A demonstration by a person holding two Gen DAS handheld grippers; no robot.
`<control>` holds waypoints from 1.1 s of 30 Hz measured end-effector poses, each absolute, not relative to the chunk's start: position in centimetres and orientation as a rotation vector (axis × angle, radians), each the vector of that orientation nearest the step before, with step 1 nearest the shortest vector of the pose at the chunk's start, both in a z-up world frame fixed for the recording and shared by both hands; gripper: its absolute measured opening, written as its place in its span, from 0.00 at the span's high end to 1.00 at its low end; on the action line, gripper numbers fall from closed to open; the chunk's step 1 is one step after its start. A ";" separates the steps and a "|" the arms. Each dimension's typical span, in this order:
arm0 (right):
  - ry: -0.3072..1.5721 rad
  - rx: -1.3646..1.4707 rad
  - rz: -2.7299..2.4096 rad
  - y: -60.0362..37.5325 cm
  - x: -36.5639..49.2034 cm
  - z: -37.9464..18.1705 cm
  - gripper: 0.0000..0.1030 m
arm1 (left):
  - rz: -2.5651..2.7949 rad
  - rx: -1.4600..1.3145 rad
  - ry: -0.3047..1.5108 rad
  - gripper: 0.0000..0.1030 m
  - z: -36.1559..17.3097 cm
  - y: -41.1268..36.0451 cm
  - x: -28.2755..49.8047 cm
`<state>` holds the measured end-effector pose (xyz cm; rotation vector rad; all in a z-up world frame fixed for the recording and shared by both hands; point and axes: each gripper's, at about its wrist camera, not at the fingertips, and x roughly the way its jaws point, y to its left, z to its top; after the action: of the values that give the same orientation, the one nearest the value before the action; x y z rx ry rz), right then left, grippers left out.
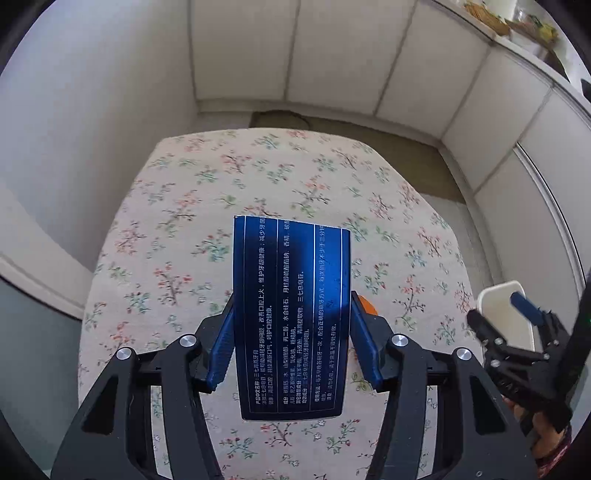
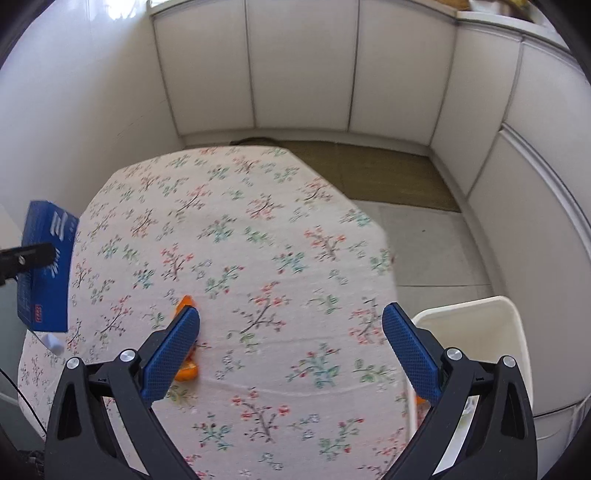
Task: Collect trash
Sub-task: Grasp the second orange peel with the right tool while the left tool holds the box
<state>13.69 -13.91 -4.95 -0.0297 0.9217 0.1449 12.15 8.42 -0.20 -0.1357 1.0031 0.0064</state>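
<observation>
My left gripper (image 1: 291, 325) is shut on a blue toothpaste box (image 1: 291, 314) and holds it above the floral tablecloth (image 1: 258, 177). The box also shows at the left edge of the right wrist view (image 2: 46, 266). My right gripper (image 2: 291, 332) is open and empty above the table; it also shows at the right of the left wrist view (image 1: 517, 314). Orange peel (image 2: 186, 339) lies on the cloth, partly hidden behind my right gripper's left finger (image 2: 170, 354). A sliver of it peeks out behind the box (image 1: 367, 305). A white bin (image 2: 480, 339) stands off the table's right edge.
White cabinet doors (image 2: 303, 74) run along the back and right. A brown mat (image 2: 369, 173) lies on the floor beyond the table. A small white scrap (image 2: 53, 341) lies on the cloth below the box. A cluttered counter (image 1: 517, 26) is top right.
</observation>
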 end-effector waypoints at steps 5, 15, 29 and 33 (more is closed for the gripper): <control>1.027 -0.010 0.215 -8.8 14.8 -7.9 0.07 | 0.089 -0.209 0.871 0.48 2.8 11.2 8.3; 1.140 0.022 0.247 -4.1 16.5 -11.8 0.10 | 0.137 -0.339 0.751 0.48 4.1 14.3 4.1; 1.158 0.103 0.238 -4.1 17.0 -12.8 0.84 | 0.133 -0.369 0.758 0.48 3.6 15.1 4.2; 1.104 0.154 0.250 -5.3 16.5 -10.5 0.85 | 0.130 -0.384 0.728 0.48 4.2 14.8 4.3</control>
<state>16.46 -5.32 -10.50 0.1538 1.1037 0.2503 4.28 14.81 4.21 -0.3841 0.7280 0.1299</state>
